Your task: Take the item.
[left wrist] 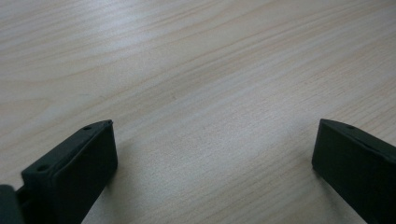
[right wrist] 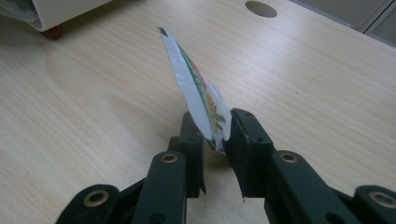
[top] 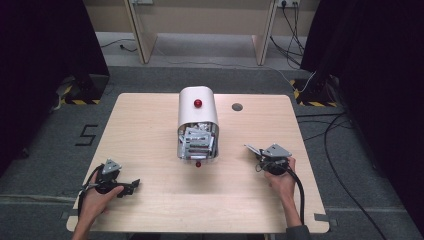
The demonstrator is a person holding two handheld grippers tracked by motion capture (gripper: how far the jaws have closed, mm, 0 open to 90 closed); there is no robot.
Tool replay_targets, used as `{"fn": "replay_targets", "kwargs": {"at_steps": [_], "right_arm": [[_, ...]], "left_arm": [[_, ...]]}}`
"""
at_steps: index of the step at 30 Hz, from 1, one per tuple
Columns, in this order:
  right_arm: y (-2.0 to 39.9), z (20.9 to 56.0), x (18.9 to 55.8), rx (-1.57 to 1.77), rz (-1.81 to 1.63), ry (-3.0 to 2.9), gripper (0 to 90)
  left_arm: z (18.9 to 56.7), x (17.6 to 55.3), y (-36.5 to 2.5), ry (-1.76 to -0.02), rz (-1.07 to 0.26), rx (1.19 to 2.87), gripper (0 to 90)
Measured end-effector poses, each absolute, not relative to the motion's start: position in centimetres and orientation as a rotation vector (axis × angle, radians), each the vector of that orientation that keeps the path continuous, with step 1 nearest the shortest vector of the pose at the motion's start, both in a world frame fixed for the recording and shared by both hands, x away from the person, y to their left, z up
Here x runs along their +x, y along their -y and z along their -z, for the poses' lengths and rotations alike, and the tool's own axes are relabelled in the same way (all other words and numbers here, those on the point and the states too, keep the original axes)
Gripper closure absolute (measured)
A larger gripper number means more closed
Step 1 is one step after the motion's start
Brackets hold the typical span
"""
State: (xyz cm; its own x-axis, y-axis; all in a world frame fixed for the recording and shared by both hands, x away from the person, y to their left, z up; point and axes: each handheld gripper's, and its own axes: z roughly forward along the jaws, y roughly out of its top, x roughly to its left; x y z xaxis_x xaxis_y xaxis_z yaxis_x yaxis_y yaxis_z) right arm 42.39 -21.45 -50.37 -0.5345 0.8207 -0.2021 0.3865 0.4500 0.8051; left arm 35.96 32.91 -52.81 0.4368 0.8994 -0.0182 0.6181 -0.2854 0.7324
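Flat glossy sachet (right wrist: 198, 91) between right gripper (right wrist: 215, 140) fingers (right wrist: 247, 140)

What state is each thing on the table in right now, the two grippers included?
Left gripper: open, nothing between its jaws, low over bare table.
Right gripper: shut on a packet.
Packet: flat, printed, held edge-up above the table.
White container: lying on its side, open end toward the person, packets stacked inside.
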Motion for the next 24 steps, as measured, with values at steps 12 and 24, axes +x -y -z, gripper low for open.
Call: {"fn": "replay_targets", "kwargs": {"at_steps": [12,24], "right_arm": [[21.47,50.72,42.70,1.071,-1.003,-2.136,62.6],[20.92,50.99,42.89,1.173,-1.040,-2.147,44.8]], "left_arm": [[52.81,35.96,-32.91,-1.272,-0.533,2.014,0.0],[52.81,35.96,-32.91,-1.272,-0.533,2.014,0.0]]}}
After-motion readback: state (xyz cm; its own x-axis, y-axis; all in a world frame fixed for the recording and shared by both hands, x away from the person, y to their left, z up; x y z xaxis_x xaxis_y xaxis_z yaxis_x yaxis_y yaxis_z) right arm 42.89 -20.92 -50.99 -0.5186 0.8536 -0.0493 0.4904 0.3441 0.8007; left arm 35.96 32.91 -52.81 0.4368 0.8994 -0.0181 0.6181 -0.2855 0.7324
